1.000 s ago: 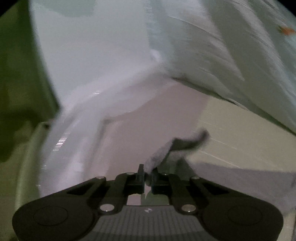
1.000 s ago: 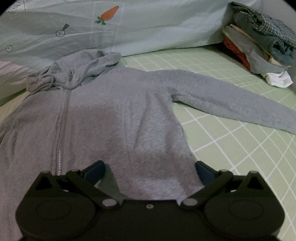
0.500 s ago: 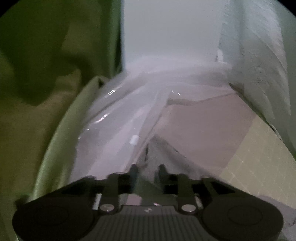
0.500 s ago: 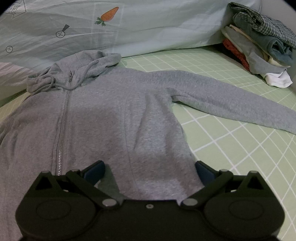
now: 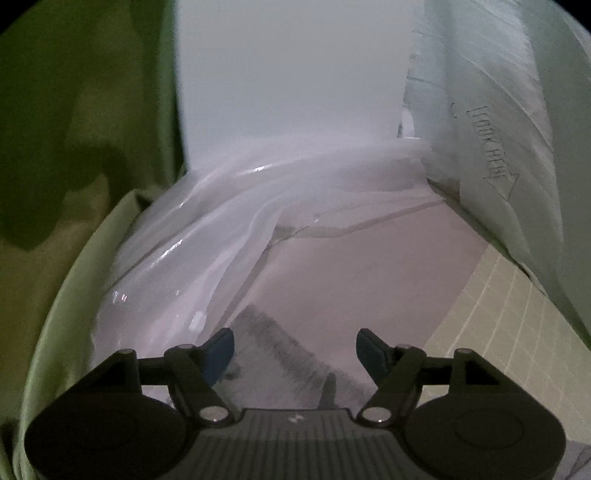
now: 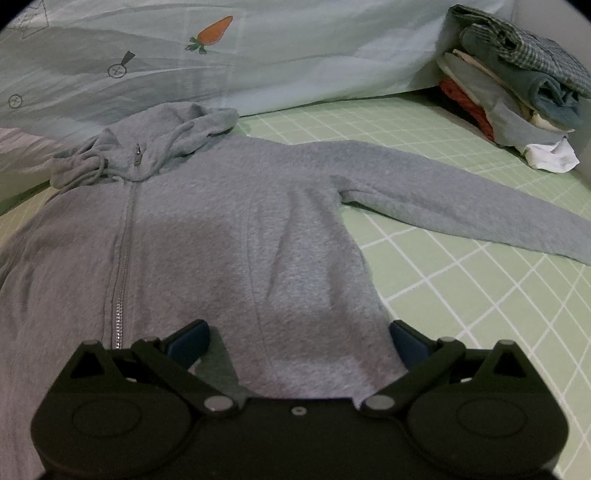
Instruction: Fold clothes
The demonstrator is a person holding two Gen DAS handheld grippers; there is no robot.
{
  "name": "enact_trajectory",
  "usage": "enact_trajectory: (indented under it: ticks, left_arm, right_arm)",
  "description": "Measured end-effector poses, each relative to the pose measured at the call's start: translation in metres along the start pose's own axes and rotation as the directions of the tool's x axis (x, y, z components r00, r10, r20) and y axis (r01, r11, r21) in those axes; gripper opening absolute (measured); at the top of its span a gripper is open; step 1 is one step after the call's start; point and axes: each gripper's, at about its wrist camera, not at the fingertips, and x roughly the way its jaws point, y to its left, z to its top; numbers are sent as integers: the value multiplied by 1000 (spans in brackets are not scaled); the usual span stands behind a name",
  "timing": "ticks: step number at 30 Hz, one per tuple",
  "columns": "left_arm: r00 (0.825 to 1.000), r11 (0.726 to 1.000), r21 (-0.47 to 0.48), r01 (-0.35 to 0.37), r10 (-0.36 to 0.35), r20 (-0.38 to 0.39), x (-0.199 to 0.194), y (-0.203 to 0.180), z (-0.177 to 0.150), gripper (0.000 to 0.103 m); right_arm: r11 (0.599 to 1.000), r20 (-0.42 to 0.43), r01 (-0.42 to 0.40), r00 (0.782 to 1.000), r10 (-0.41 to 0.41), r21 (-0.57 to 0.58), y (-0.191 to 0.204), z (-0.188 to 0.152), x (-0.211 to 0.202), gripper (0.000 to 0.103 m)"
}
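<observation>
one grey zip hoodie is lying flat, front side up, on the bed, which has a green sheet with a white grid. its hood is bunched up at about 11 o'clock in the right wrist view, touching the pale blue duvet with one carrot print on it. one sleeve runs out toward 3 o'clock. one stack of folded clothes sits at 1 o'clock, well apart from the hoodie.

two hand-held grippers here. the right hand-held gripper has its fingers spread wide apart, sitting over the hoodie's bottom hem, holding nothing. the left hand-held gripper is spread wide too, with one grey cuff lying loose between the fingers, not pinched. ahead of it there's one clear plastic bag at 11 o'clock and a green curtain at 10 o'clock.
</observation>
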Motion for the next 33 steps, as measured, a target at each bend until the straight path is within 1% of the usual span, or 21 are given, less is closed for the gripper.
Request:
enact_trajectory:
  ticks: [2,4,5,6,7,8,9,10,13,17,20,23,25,26,27,31,33]
  left_arm:
    - [998,1000,17,-25,24,53,-5,-5,3,74]
    - [993,998,34,-47,43,111,-12,-10,5,74]
    - [992,998,52,-44,37,124,-12,-13,6,74]
    - [993,997,71,-32,24,113,-9,-15,6,74]
    - [997,997,74,-14,8,82,-1,-16,5,74]
    - [999,998,69,3,-6,49,6,-17,4,74]
    - [1000,999,39,14,-14,12,15,-15,1,74]
    - [1000,1000,12,10,-10,-29,23,-12,-2,74]
    - [994,999,-10,-34,33,-105,42,-7,-11,74]
    - [988,998,-23,-55,51,-147,55,-3,-20,74]
    - [988,997,10,-72,73,-135,57,-7,-19,72]
    - [986,993,27,-112,115,-120,57,-9,-19,61]
    - [985,991,27,-132,134,-107,58,-13,-17,49]
    - [985,990,23,-139,141,-101,56,-14,-18,36]
    - [985,990,17,-141,142,-96,55,-14,-17,28]
    - [993,996,-54,-77,71,-98,51,-7,-8,24]
    - [1000,998,-68,0,-2,-30,36,-9,3,23]
  right_arm:
    - [1000,1,6,1000,-6,6,1,0,0,103]
    - [1000,0,12,1000,-12,12,2,0,0,103]
    - [1000,1,15,1000,-15,15,2,0,0,103]
    - [1000,2,17,1000,-18,17,3,0,0,103]
    - [1000,5,19,1000,-19,19,3,-1,0,103]
    - [1000,7,20,1000,-21,20,3,-1,0,103]
    - [1000,10,22,1000,-22,21,3,-2,0,103]
    - [1000,12,22,1000,-22,21,3,-2,0,103]
    - [999,9,23,1000,-23,22,3,-1,0,103]
    - [999,5,24,1000,-24,23,4,0,0,103]
    - [999,10,26,1000,-26,24,4,-1,0,103]
    - [999,13,31,999,-32,29,5,-2,0,103]
    - [999,14,34,999,-34,32,6,-2,0,103]
    - [999,15,34,999,-35,32,6,-2,0,103]
    - [999,16,34,999,-35,32,6,-2,0,103]
    - [999,17,34,999,-35,33,6,-2,0,103]
    - [999,18,34,999,-34,33,5,-2,0,103]
